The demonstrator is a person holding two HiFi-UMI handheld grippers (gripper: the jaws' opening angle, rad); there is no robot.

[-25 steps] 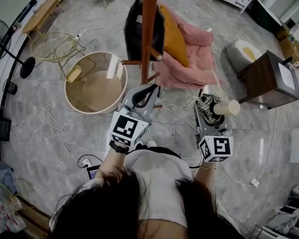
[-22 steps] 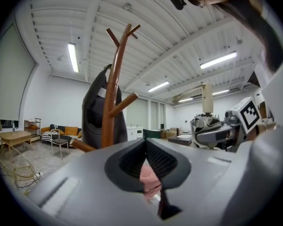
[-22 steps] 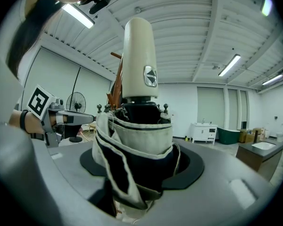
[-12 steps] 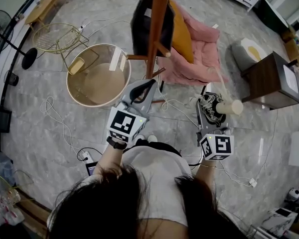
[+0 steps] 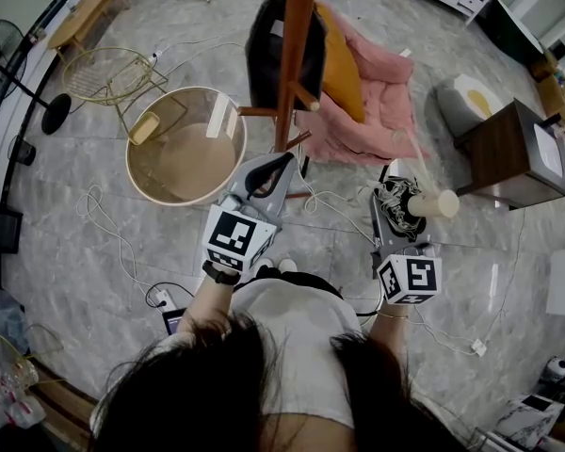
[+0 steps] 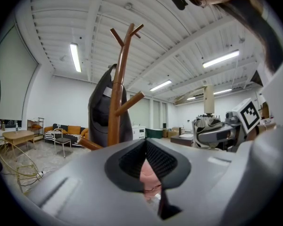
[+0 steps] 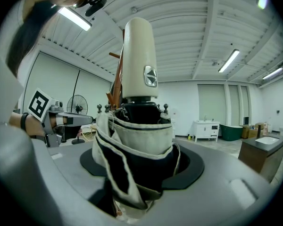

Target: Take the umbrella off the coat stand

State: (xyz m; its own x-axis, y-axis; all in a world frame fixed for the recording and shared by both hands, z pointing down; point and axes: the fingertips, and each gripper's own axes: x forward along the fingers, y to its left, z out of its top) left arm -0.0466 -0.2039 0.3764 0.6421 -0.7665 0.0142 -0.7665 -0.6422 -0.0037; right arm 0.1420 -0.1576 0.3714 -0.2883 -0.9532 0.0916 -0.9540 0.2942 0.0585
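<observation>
In the head view, the right gripper (image 5: 395,207) is seen clamped on the folded umbrella (image 5: 401,201), whose cream handle (image 5: 433,202) is turned out to the right. The umbrella is held clear of the coat stand (image 5: 297,45), well to its right, above the tiled floor. The left gripper (image 5: 281,169) is held near the stand's lower pegs, its jaws brought together at the tips with nothing between them. A black bag (image 5: 264,59) is hung on the stand; a round tub (image 5: 188,163) is set to its left and a pink cushion (image 5: 377,102) beyond it.

In the left gripper view, the jaws are shown closed to a narrow slit and empty. The coat stand (image 6: 116,102), with the bag (image 6: 100,112) against it, is found ahead and slightly left; the umbrella (image 6: 208,126) is seen at the right.

In the right gripper view, the jaws are pressed on the umbrella's (image 7: 137,140) black-and-cream canopy, above which the handle (image 7: 139,60) is raised. The stand (image 7: 117,76) is mostly hidden behind it. The left gripper (image 7: 82,121) and a fan (image 7: 78,108) are seen at the left.
</observation>
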